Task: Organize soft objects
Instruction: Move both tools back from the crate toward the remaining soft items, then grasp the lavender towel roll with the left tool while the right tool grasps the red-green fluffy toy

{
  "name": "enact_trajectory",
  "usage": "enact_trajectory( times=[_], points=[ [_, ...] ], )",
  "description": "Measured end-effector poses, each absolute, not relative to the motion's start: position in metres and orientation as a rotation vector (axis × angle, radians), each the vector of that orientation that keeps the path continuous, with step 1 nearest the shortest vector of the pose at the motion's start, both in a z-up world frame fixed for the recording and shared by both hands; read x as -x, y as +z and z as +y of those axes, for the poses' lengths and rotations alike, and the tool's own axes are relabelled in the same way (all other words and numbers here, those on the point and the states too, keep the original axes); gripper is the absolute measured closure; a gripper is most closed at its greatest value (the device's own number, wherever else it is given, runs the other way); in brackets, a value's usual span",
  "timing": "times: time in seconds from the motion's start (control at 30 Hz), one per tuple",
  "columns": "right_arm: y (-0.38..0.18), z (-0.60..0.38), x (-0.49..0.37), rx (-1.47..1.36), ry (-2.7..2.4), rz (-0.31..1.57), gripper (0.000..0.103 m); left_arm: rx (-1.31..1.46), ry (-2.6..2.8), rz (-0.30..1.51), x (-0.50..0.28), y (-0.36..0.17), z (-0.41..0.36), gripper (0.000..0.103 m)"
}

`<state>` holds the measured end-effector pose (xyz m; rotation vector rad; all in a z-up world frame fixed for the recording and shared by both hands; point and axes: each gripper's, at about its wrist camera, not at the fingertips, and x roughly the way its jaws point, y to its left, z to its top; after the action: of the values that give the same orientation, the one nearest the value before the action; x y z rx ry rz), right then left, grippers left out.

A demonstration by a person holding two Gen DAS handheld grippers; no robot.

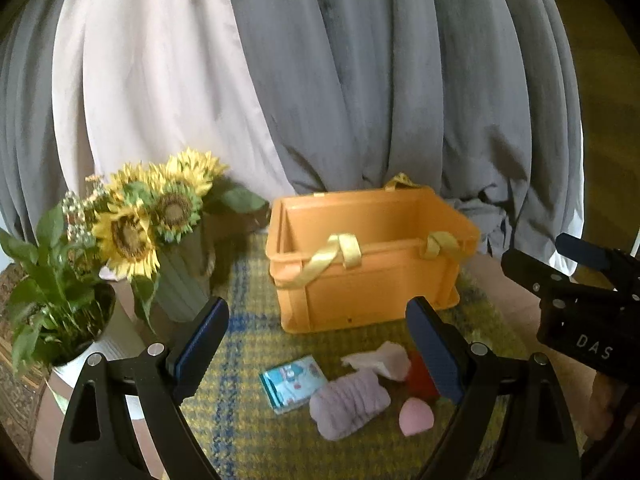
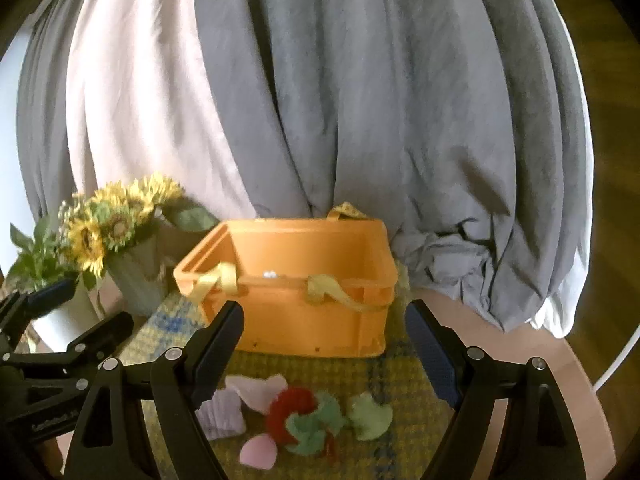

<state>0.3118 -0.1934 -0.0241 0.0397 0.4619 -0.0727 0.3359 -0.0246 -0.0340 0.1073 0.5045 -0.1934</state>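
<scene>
Nearest the left camera, the left gripper (image 1: 316, 344) stands wide open with nothing between its blue-padded fingers (image 1: 200, 340). The right gripper (image 2: 324, 350) is also spread wide and holds nothing.

Just beyond the fingertips, a small heap of soft things lies on a yellow and blue woven mat (image 1: 248, 420). From the left view there is a flat printed packet (image 1: 292, 382), then a fluffy lilac cloth (image 1: 346, 404) touching it, a pink sponge (image 1: 416, 416) just beside the cloth, and a pale pink folded cloth (image 1: 384, 360) behind them. A red fuzzy piece (image 2: 290, 408) lies at the middle of the heap, partly under a green ruffled piece (image 2: 316, 424), with a paler green cloth (image 2: 370, 416) just to its right.

Behind the heap, on the same mat, stands an open orange box (image 1: 368, 280) with yellow ribbon handles (image 1: 332, 256) draped over its near rim. None of the heap is in it; something small and white shows inside, too small to make out.

To the left of the box are a ribbed vase of sunflowers (image 1: 160, 208) and a leafy plant in a white pot (image 1: 52, 300). Farthest back hang grey and white curtains (image 1: 360, 80).
</scene>
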Motion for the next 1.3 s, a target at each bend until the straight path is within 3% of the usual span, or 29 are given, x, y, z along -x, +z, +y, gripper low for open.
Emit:
enact_trajectory(
  times=[1.3],
  points=[
    [-0.143,-0.188,-0.361,-0.005,0.009,0.846,0.02,-0.057,-0.245,0.899,-0.376,-0.15,-0.024,0.013]
  ],
)
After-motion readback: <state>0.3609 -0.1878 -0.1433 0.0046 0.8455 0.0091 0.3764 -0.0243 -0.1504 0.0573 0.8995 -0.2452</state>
